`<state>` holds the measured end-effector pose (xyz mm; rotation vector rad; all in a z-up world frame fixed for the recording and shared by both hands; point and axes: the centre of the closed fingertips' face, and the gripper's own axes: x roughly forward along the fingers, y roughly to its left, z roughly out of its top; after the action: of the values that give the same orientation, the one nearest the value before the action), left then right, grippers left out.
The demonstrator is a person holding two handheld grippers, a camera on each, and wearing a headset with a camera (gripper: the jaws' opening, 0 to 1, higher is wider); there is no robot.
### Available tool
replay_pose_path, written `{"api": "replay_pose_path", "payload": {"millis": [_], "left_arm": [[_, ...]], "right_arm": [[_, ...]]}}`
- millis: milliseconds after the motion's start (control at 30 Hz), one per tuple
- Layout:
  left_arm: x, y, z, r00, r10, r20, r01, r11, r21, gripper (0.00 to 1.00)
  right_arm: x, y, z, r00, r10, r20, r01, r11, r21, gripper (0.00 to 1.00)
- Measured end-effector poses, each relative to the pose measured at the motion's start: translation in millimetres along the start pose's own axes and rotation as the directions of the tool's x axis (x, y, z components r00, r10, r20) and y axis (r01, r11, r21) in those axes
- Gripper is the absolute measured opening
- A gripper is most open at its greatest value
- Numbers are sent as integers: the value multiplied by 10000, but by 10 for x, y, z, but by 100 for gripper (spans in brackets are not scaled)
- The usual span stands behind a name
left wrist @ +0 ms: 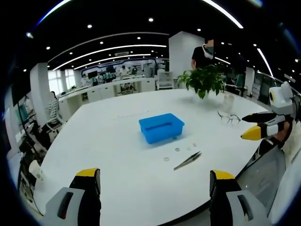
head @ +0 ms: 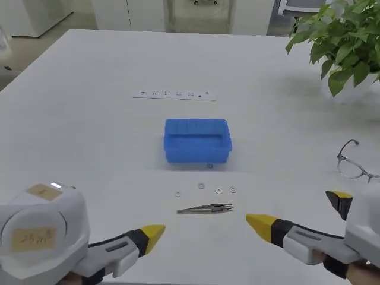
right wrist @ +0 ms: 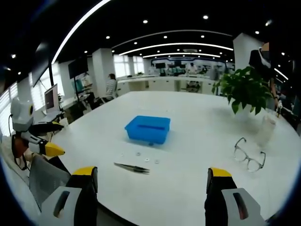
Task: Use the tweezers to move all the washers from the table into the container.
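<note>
A blue container (head: 197, 141) stands mid-table. Several small washers (head: 219, 191) lie in a loose row just in front of it, and one more sits against its front wall. Steel tweezers (head: 206, 208) lie flat on the table just in front of the washers. My left gripper (left wrist: 154, 175) is open and holds nothing; one yellow fingertip (head: 153, 233) shows left of the tweezers. To their right my right gripper (head: 300, 211) is open with nothing between its jaws. Both grippers are apart from the tweezers (left wrist: 187, 160), which also lie ahead in the right gripper view (right wrist: 132, 167).
Folded glasses (head: 355, 163) lie at the right, just beyond the right gripper. A potted plant (head: 341, 41) stands at the far right corner. A white power strip (head: 174, 94) lies behind the container. A person (left wrist: 204, 54) stands beyond the table.
</note>
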<state>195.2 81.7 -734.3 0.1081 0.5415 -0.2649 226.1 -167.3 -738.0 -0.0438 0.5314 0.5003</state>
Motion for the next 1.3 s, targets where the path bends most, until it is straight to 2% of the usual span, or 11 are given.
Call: {"api": "replay_pose_path", "payload": {"millis": [167,467,800,900,1000,1300], "left_arm": [[16,-15,14,10000,31,35,-31,10000,-77,99],[33,-4,7,10000,-29,-73,28,9997,-233,99],[66,-30,8,9997,-177,-180,175,9998,-137,99],[80,-34,11,9996,-179,-228,178,9998,-29,93],[113,-45,24,9993,-300,-214,300,9995,-23,94],[235,-52,12,9974,-509,-502,523,9983,255,91]], "right_arm": [[19,25,-9,9999,77,-77,-77,9999,-77,96],[42,-24,-16,9999,48,-115,-48,10000,14,95],[85,-25,-18,9997,136,-203,-136,9999,0,95],[110,-30,-15,9996,166,-234,-166,9999,14,95],[127,-30,-3,9996,185,-232,-185,9998,8,95],[213,-41,-20,9986,266,-467,-269,9996,-56,93]]}}
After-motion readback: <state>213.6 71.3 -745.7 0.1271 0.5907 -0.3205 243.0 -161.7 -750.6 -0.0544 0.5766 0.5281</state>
